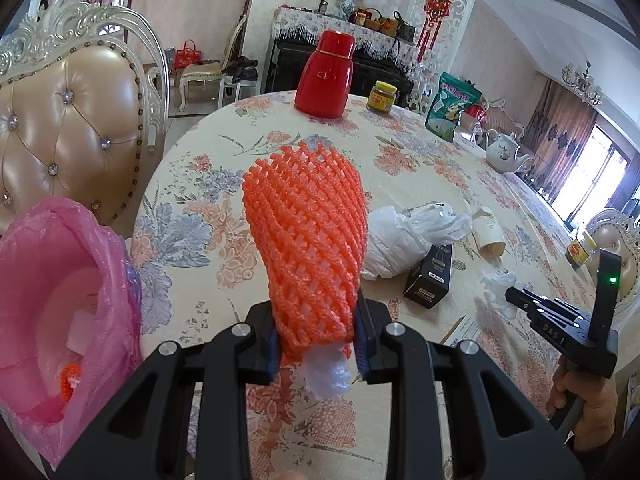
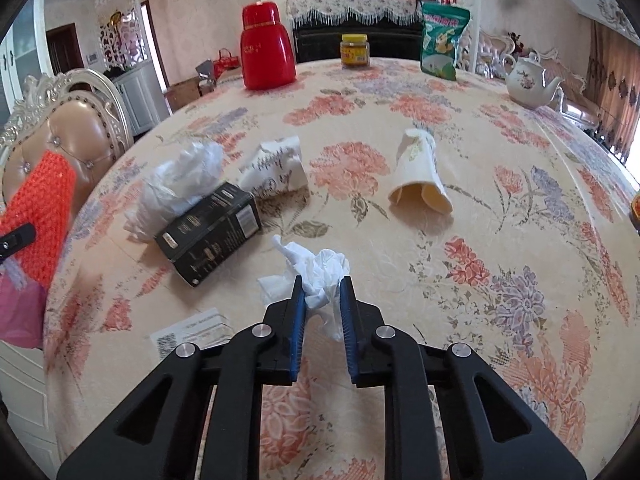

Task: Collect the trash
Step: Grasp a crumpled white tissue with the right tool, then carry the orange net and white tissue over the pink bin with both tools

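My left gripper (image 1: 318, 334) is shut on an orange foam fruit net (image 1: 306, 236) with white foam at its lower end, held above the table edge; the net also shows in the right wrist view (image 2: 38, 216). A bin lined with a pink bag (image 1: 60, 312) stands to its left, below table height. My right gripper (image 2: 323, 300) is closed on a crumpled white tissue (image 2: 316, 276) that rests on the floral tablecloth (image 2: 460, 280). A black carton (image 2: 210, 232), a crumpled white plastic bag (image 2: 180, 184), a crushed paper cup (image 2: 276, 170) and a flattened paper cup (image 2: 418, 174) lie beyond.
A red thermos (image 2: 266, 48), a yellow-lidded jar (image 2: 354, 50), a green snack bag (image 2: 442, 40) and a white teapot (image 2: 530, 80) stand at the far side. A padded chair (image 1: 68, 120) stands left of the table. A printed slip (image 2: 188, 332) lies at the near edge.
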`<state>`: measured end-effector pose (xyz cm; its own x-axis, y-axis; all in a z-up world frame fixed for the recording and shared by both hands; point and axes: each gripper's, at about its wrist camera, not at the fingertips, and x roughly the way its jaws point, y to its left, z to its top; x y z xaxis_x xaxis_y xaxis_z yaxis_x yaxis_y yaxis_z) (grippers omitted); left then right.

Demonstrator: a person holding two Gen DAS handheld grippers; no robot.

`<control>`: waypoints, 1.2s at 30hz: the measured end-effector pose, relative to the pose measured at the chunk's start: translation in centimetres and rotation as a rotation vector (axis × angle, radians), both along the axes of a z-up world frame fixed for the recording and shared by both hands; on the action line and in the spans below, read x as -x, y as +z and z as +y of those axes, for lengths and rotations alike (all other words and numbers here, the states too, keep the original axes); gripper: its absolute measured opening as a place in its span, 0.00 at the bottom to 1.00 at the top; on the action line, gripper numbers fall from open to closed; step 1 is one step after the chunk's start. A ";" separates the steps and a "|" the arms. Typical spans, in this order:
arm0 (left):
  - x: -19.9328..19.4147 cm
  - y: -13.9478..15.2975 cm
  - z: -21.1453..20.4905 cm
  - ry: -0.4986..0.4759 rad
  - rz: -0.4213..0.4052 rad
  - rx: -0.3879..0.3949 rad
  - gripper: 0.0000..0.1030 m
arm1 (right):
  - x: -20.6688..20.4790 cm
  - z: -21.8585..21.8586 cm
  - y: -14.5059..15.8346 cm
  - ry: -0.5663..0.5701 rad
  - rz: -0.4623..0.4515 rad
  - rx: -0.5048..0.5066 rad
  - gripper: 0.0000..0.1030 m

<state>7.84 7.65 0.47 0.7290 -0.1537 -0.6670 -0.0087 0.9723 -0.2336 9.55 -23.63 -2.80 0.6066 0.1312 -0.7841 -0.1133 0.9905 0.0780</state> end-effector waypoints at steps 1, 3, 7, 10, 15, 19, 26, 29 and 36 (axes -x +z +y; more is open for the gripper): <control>0.2 0.2 0.1 0.002 -0.005 0.000 0.27 | 0.1 0.0 0.3 0.001 -0.007 -0.002 0.17; 0.5 0.4 0.3 0.006 -0.012 0.001 0.27 | 0.5 0.2 1.2 0.006 -0.028 -0.008 0.17; 1.2 1.1 1.3 0.026 -0.033 0.004 0.27 | 0.9 0.8 2.8 0.017 -0.066 -0.019 0.17; 1.9 1.8 2.2 0.046 -0.051 0.004 0.27 | 1.2 1.5 3.9 0.031 -0.088 -0.034 0.17; 3.2 3.0 4.5 0.087 -0.082 0.001 0.27 | 1.5 3.1 5.4 0.060 -0.120 -0.040 0.17; 4.3 3.9 6.6 0.128 -0.103 -0.006 0.27 | 1.6 4.5 6.4 0.083 -0.141 -0.046 0.17; 6.4 5.2 10.6 0.202 -0.137 -0.017 0.27 | 1.6 7.9 8.0 0.135 -0.170 -0.051 0.17; 7.3 5.5 12.2 0.231 -0.146 -0.019 0.27 | 1.6 9.5 8.5 0.161 -0.179 -0.054 0.17; 9.2 5.7 15.4 0.285 -0.158 -0.022 0.27 | 1.5 14.4 9.3 0.240 -0.188 -0.066 0.17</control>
<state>-1.36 23.02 6.18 0.8353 0.0840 -0.5433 -0.2462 0.9408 -0.2330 8.00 -9.24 6.51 0.6855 0.3350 -0.6464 -0.3622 0.9271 0.0964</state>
